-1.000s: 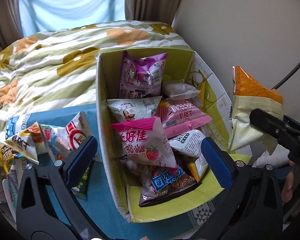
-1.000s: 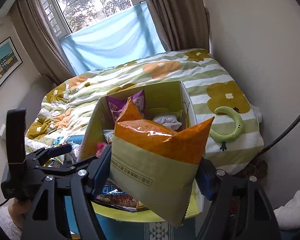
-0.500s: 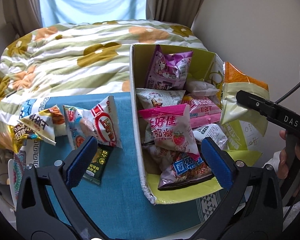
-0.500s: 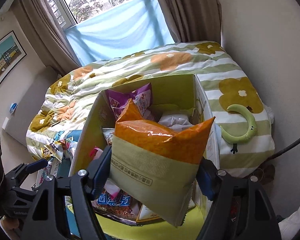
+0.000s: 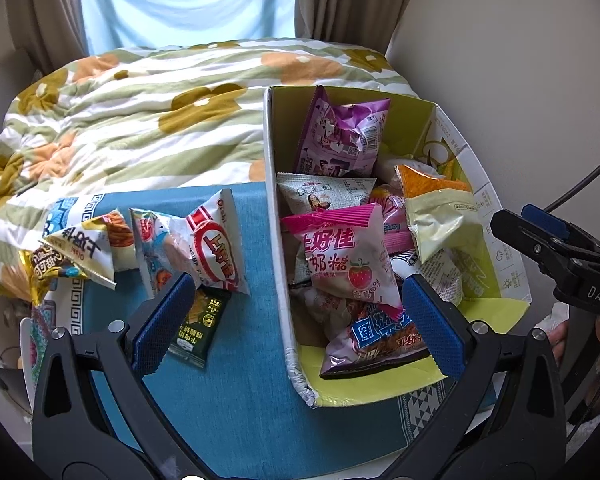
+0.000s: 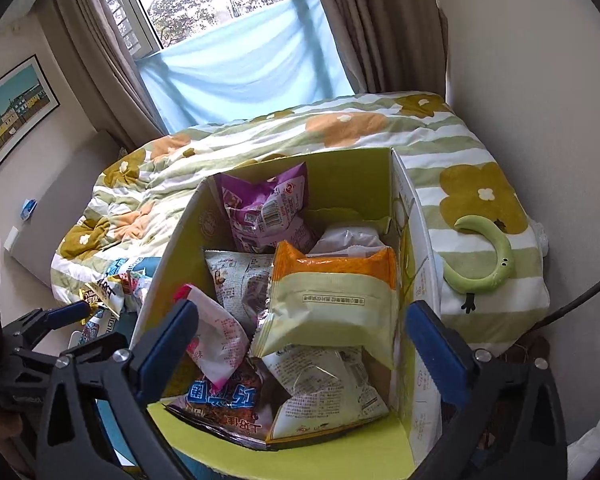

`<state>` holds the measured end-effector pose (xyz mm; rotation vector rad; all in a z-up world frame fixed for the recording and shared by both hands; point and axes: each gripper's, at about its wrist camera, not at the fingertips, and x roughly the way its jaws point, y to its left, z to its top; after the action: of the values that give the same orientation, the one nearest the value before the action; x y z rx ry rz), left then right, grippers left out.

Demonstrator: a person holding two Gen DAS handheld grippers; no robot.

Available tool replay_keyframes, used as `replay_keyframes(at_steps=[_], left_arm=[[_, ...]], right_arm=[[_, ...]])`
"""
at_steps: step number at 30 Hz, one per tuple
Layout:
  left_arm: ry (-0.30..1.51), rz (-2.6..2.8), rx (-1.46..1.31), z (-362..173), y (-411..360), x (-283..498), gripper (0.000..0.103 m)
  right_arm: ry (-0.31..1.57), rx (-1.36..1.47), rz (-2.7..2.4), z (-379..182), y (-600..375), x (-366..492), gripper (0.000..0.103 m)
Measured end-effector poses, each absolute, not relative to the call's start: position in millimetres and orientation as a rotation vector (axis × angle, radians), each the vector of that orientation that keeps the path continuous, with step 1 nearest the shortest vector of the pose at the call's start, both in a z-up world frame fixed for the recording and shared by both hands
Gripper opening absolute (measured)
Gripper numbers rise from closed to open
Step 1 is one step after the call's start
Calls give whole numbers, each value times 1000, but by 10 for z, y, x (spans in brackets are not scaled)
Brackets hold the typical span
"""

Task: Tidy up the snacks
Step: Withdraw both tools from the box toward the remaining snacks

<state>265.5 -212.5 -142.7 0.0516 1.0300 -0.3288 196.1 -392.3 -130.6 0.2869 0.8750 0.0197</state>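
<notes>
A yellow-green cardboard box (image 5: 274, 216) (image 6: 352, 168) stands on a blue cloth and holds several snack packs. An orange-and-cream pack (image 6: 334, 300) (image 5: 436, 216) lies free on top of the pile at the box's right side. My right gripper (image 6: 300, 344) is open and empty just above the box's near end; it shows in the left wrist view (image 5: 556, 252) to the right of the box. My left gripper (image 5: 296, 316) is open and empty over the box's left wall. Loose packs lie left of the box, among them a red-and-white shrimp pack (image 5: 212, 248) and a dark green bar (image 5: 200, 326).
The blue cloth (image 5: 240, 380) covers a small table against a bed with a flowered quilt (image 5: 140, 112). A green crescent toy (image 6: 488, 264) lies on the bed right of the box. A wall stands close on the right, and a cable runs along it.
My right gripper has opened and let go of the orange-and-cream pack, which now lies in the box. My left gripper has shifted left, so more of the loose packs show.
</notes>
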Motion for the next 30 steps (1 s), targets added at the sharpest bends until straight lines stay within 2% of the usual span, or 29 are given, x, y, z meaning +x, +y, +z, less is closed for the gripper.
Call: replay_keyframes(at_steps=[6, 17, 24, 30], left_arm=[[1001, -344, 58, -1301, -2122, 2560, 103], [891, -301, 91, -743, -1856, 2213, 103], [826, -252, 44, -441, -1320, 1965, 103], [803, -209, -22, -452, -575, 1777, 103]], right_arm=[[869, 271, 12, -1236, -3873, 1856, 103], [789, 216, 10, -717, -3629, 1596, 103], [743, 175, 45, -451, -3267, 1491, 103], [695, 138, 53, -310, -2816, 1419, 103]])
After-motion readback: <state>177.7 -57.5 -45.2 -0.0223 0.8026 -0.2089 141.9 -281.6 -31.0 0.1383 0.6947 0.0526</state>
